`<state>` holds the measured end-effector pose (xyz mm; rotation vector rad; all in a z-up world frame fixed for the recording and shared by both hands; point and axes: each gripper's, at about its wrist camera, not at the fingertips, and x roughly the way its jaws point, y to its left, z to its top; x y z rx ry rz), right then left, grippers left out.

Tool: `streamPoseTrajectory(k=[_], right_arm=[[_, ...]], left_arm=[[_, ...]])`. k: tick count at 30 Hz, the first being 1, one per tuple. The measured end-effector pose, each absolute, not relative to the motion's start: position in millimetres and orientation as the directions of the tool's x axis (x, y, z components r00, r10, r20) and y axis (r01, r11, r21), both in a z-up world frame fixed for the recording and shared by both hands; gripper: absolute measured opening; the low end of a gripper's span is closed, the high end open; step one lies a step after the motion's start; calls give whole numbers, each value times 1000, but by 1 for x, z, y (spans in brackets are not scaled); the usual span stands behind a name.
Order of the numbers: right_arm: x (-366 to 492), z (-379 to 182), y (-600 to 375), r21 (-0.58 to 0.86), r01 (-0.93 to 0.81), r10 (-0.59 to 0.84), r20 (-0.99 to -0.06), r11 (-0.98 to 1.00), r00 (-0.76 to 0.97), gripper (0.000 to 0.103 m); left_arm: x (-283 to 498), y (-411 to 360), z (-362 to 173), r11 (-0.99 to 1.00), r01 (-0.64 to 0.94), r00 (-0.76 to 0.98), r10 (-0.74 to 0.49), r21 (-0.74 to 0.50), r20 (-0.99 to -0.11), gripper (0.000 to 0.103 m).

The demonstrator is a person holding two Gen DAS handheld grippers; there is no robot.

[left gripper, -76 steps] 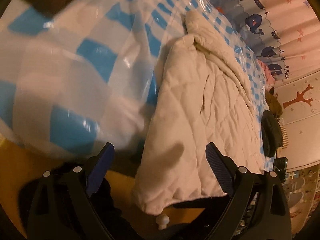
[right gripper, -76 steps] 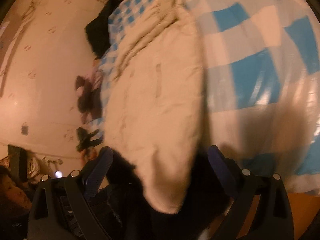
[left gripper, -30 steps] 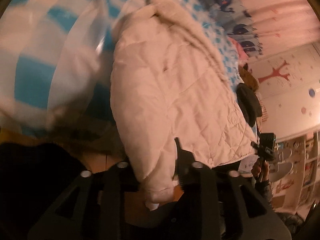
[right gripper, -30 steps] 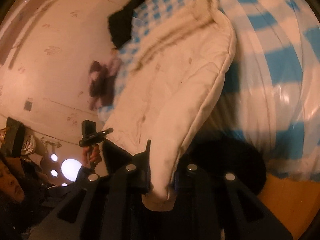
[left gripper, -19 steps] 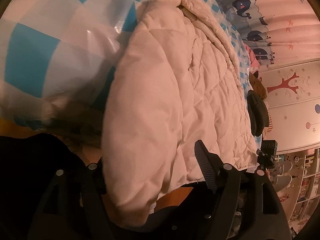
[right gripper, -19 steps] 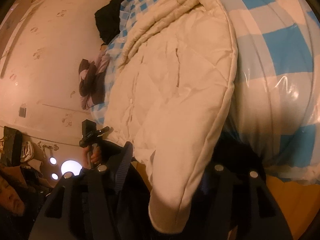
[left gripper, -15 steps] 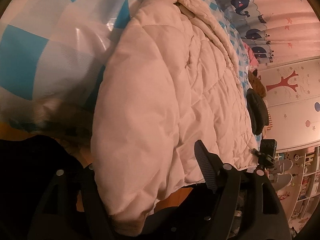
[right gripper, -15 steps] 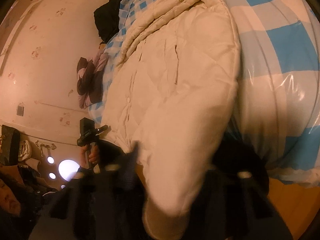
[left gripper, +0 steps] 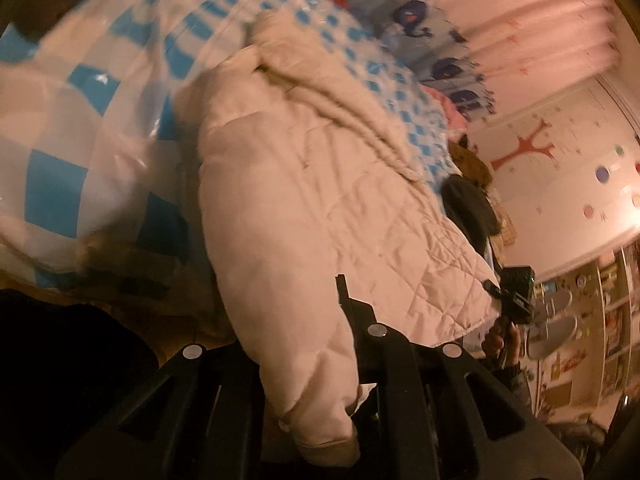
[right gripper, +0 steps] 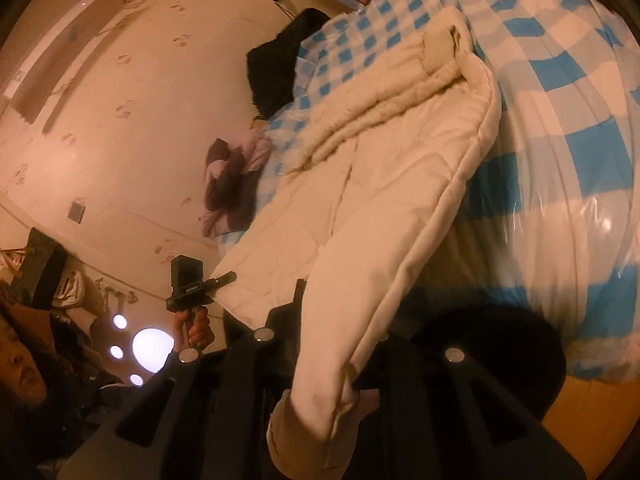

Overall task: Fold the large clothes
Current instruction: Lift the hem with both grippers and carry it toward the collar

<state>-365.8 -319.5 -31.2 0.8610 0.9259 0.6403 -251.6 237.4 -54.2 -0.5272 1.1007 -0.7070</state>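
white quilted coat (left gripper: 328, 208) is lying on the checked bed (right gripper: 568, 92); we are clamping one cuff in each claw, left claw (left gripper: 320, 376) and right claw (right gripper: 332, 364), for folding the sleeves inward.

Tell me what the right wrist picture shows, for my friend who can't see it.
The right hand-held gripper is shut on the sleeve end of a cream quilted jacket. The jacket lies spread on a bed with a blue and white checked cover. Dark clothes sit at the far edge, and someone's hand holds a small camera on the left.
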Motion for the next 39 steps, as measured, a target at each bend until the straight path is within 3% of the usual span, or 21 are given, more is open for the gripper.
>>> streamPoseTrajectory(k=[4,7,8,10,12,13,14,17,27,33,39], right_arm=[[-379,-50,-325,854,-44,780,-452,519,433,21],[-376,-68,-322,854,5,786,-482,521,387,38],[-373,-72,-319,849,13,784,-494,529,375,38],[-370,-75,-315,849,10,787,-495,529,368,38],[-370,-74,-313,847,-1,785,-492,531,377,36],[-370,-73,-314,849,-5,783,-486,529,388,23],[-373,-71,-315,852,-13,782,-473,523,406,19],[-381,-64,-317,866,-39,780,-428,498,456,16],[-409,-41,-328,917,-150,801,-232,369,552,15],[-428,-18,-332,924,-271,805,-64,271,589,16],[-426,-39,-347,947,-266,776,29,180,630,16]], left_arm=[[-263,234,-68,692,261,207,-721,-673,-661,15],[-256,232,-96,707,183,156,-707,-683,-690,35],[-255,232,-103,711,168,151,-703,-683,-695,44],[-252,228,-115,721,142,146,-693,-679,-706,49],[-252,226,-121,718,145,152,-696,-681,-702,44],[-253,225,-120,716,152,160,-698,-682,-698,34],[-257,228,-120,715,154,166,-699,-682,-696,16],[-262,235,-108,704,170,207,-710,-689,-674,9],[-287,241,-43,700,314,292,-714,-641,-636,6],[-297,240,6,662,418,322,-748,-622,-580,6],[-287,253,0,638,383,333,-770,-668,-545,6]])
